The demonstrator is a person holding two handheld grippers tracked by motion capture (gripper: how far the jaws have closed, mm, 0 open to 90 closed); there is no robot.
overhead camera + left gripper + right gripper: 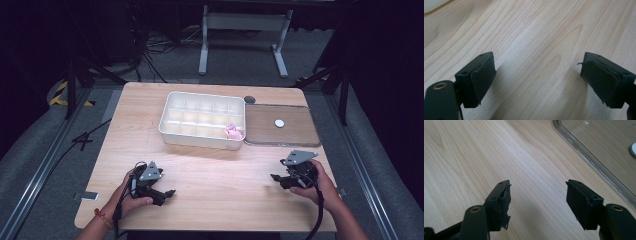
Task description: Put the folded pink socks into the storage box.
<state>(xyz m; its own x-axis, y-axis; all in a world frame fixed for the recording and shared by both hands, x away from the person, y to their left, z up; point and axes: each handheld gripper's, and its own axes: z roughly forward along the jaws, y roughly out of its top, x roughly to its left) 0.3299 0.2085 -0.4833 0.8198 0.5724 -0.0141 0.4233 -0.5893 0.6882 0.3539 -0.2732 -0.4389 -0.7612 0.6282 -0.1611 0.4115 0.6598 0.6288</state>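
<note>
Both grippers empty with jaws wide over the bare tabletop (210, 170), left gripper (167, 194) near the front edge, right gripper (276, 178) just in front of the clear lid (300, 131) beside the white compartment box (200, 141) holding a pink item (233, 132).

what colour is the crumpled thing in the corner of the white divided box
Pink. The crumpled thing sits in the near right compartment of the box, seen best in the high view.
</note>
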